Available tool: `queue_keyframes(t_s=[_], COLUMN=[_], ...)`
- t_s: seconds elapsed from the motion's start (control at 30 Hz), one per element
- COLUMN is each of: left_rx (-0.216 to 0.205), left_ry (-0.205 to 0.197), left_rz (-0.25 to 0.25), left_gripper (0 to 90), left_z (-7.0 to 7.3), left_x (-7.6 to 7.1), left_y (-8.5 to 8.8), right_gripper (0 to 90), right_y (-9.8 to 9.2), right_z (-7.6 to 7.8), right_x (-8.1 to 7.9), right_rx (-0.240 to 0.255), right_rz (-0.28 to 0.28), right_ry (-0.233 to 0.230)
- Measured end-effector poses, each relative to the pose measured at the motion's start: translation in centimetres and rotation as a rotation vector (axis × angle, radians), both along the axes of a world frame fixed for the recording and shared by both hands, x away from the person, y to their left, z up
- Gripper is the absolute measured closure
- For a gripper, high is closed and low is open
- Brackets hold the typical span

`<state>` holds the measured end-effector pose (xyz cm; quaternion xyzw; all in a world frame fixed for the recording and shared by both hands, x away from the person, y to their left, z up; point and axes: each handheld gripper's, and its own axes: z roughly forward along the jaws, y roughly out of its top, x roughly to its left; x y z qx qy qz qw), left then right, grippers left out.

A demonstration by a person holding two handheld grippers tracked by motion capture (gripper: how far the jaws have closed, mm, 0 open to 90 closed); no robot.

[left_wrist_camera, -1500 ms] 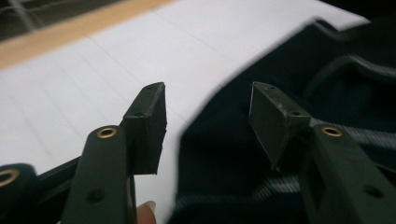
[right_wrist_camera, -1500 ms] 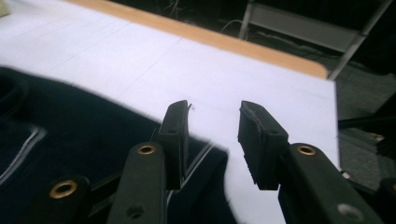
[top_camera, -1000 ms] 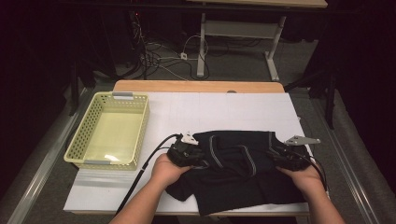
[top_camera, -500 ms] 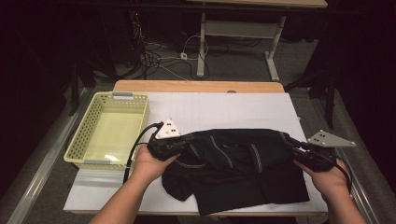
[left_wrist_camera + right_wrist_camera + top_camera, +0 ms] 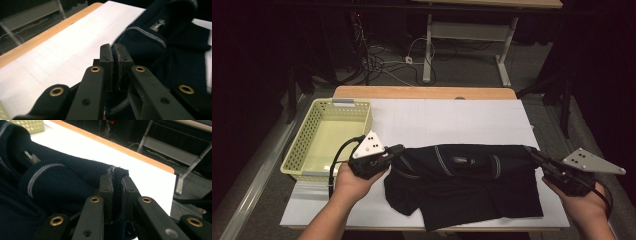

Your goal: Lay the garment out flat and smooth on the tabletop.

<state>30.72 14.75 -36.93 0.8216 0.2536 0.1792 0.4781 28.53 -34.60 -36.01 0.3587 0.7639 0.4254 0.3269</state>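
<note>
A dark navy garment point(image 5: 462, 195) with pale stripes at its collar hangs stretched between both grippers, its lower part lying on the white table cover point(image 5: 452, 120). My left gripper point(image 5: 398, 150) is shut on the garment's left upper edge; in the left gripper view the fabric point(image 5: 150, 42) is pinched between the jaws of that gripper point(image 5: 113, 47). My right gripper point(image 5: 532, 152) is shut on the right upper edge. Its jaws have just been closing, and the right gripper view has a fold of the cloth point(image 5: 62, 180) clamped in the gripper point(image 5: 115, 176).
A pale yellow mesh basket point(image 5: 312, 150) stands at the table's left, close to my left hand; its corner point(image 5: 30, 125) appears in the right gripper view. The table's wooden far edge point(image 5: 422, 92) lies beyond the white cover. Cables and a desk frame sit on the floor behind.
Both hands have risen and moved apart, the left one leftward, the right one rightward. The garment's upper edge has lifted off the table and is pulled out straight between them.
</note>
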Motion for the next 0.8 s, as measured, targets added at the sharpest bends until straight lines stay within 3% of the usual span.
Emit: queue_keyframes(t_s=[0.1, 0.17, 0.27, 0.37, 0.47, 0.53, 0.57, 0.6, 0.63, 0.67, 0.7, 0.73, 0.77, 0.8], left_rx=[-0.014, -0.016, -0.027, -0.003, -0.009, 0.035, 0.036, 0.010, -0.011, 0.007, 0.030, 0.027, 0.011, 0.010], left_ry=[-0.007, 0.007, 0.073, 0.101, 0.135, 0.121, 0.110, 0.093, 0.061, 0.032, 0.037, 0.093, 0.146, 0.162], left_rz=[-0.026, -0.031, -0.031, -0.009, 0.061, 0.113, 0.160, 0.227, 0.293, 0.352, 0.402, 0.402, 0.381, 0.374], left_gripper=[84.0, 84.0, 83.9, 84.1, 84.1, 84.1, 84.2, 84.2, 83.7, 79.6, 67.8, 57.9, 52.7, 49.3], left_z=[-0.3, -0.9, -2.3, -3.1, -2.9, -1.5, -0.4, 0.8, 2.0, 2.8, 3.1, 2.8, 2.0, 1.1], left_x=[-0.5, 0.2, 2.9, 6.5, 11.0, 14.0, 15.6, 17.0, 18.3, 19.3, 20.1, 20.7, 20.9, 20.7], left_y=[-0.4, -1.1, -2.3, -3.8, -4.5, -4.8, -4.7, -4.4, -4.2, -4.0, -4.0, -3.8, -3.7, -3.8], right_gripper=[82.0, 81.6, 81.7, 82.6, 83.9, 84.3, 84.5, 84.5, 83.8, 79.5, 67.3, 55.8, 50.9, 49.8], right_y=[0.1, 0.3, 1.2, 2.5, 4.1, 5.2, 5.7, 5.9, 5.9, 5.8, 5.7, 5.6, 5.6, 5.4], right_z=[-0.1, -0.2, -0.9, -1.9, -2.4, -1.8, -0.9, 0.4, 2.0, 3.4, 4.3, 4.5, 4.1, 3.6], right_x=[-0.5, 0.0, 2.3, 6.5, 11.9, 15.7, 17.4, 19.0, 20.4, 21.4, 22.1, 22.6, 22.9, 22.8], right_rx=[0.023, 0.041, 0.047, 0.027, -0.005, -0.040, -0.048, -0.039, -0.007, 0.036, 0.054, 0.053, 0.048, 0.043], right_rz=[0.008, 0.011, 0.020, 0.019, 0.012, -0.015, -0.040, -0.070, -0.104, -0.135, -0.171, -0.203, -0.216, -0.217], right_ry=[-0.021, -0.022, 0.004, 0.054, 0.130, 0.153, 0.141, 0.106, 0.065, 0.020, -0.010, -0.009, 0.017, 0.045])
